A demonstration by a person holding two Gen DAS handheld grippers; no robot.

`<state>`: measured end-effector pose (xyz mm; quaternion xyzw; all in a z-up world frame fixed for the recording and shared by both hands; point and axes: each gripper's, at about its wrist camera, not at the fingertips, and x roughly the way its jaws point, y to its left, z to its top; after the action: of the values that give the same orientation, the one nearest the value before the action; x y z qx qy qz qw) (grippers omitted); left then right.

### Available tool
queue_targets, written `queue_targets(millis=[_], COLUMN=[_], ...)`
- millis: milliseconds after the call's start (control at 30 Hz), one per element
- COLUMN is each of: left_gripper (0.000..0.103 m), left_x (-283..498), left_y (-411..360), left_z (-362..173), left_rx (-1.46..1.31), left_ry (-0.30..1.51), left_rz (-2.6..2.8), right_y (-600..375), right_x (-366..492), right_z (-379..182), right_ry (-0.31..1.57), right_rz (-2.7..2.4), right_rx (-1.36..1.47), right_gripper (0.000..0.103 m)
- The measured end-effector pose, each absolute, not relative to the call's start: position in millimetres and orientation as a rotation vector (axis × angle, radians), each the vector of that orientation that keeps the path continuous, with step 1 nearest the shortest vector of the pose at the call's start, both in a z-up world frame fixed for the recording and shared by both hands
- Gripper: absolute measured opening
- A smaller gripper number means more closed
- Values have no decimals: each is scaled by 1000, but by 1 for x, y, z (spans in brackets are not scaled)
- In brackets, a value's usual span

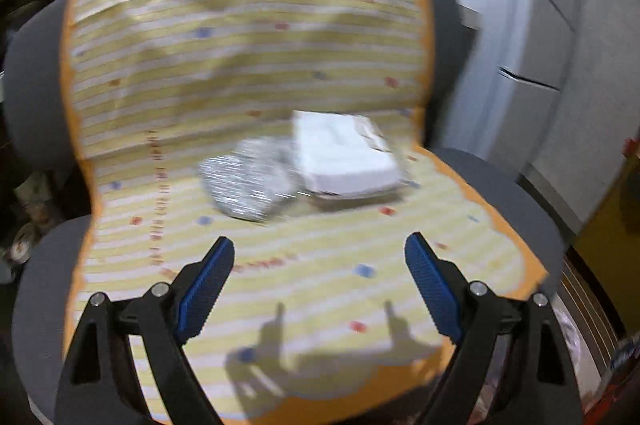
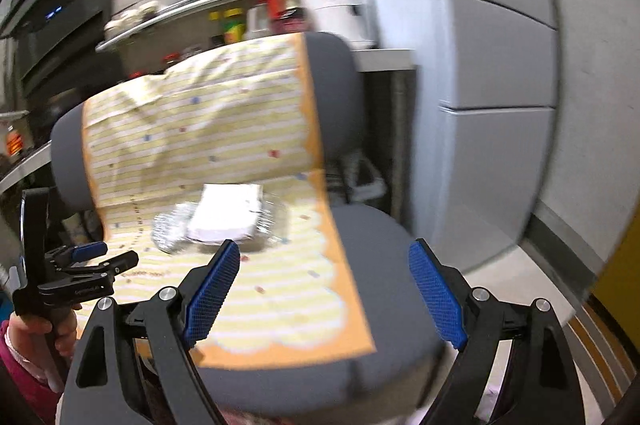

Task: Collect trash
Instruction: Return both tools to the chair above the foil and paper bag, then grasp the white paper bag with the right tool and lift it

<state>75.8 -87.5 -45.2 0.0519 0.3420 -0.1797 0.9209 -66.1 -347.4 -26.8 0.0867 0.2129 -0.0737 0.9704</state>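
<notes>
On the seat of a grey chair (image 1: 516, 197) draped with a yellow striped cloth (image 1: 248, 37) lie two pieces of trash: a crumpled silver foil wad (image 1: 248, 185) and, touching its right side, a white paper packet (image 1: 344, 155). My left gripper (image 1: 320, 257) hovers open over the front of the seat, short of both, nothing between its blue pads. In the right wrist view the foil wad (image 2: 170, 229) and white packet (image 2: 226, 215) sit ahead of my right gripper (image 2: 326, 261), which is open and empty. The left gripper (image 2: 102, 257) shows at the left edge there, held by a hand.
A grey fridge (image 2: 500, 65) stands right of the chair. Behind it a counter shelf (image 2: 192, 5) carries bottles, jars and a white appliance (image 2: 340, 9). A dark oven (image 2: 60, 21) stands at the back left. Light floor (image 2: 532, 277) lies right of the seat.
</notes>
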Motion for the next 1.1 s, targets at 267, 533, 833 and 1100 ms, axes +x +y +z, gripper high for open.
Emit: queue_targets(millis=[267, 533, 833, 1100], left_gripper=[82, 72, 72, 72], left_x=[127, 168, 184, 182], left_y=[-57, -44, -42, -41], left_z=[-62, -85, -98, -103], left_rx=[82, 41, 24, 24], left_ry=[725, 768, 790, 812], left_rz=[-221, -147, -176, -181], right_y=[-311, -291, -304, -300], right_x=[38, 137, 179, 196], right_z=[-53, -103, -148, -151], right_ry=[499, 701, 817, 823], right_rz=[27, 48, 32, 6], right_rx=[152, 164, 332, 350], right_gripper=[81, 45, 40, 40])
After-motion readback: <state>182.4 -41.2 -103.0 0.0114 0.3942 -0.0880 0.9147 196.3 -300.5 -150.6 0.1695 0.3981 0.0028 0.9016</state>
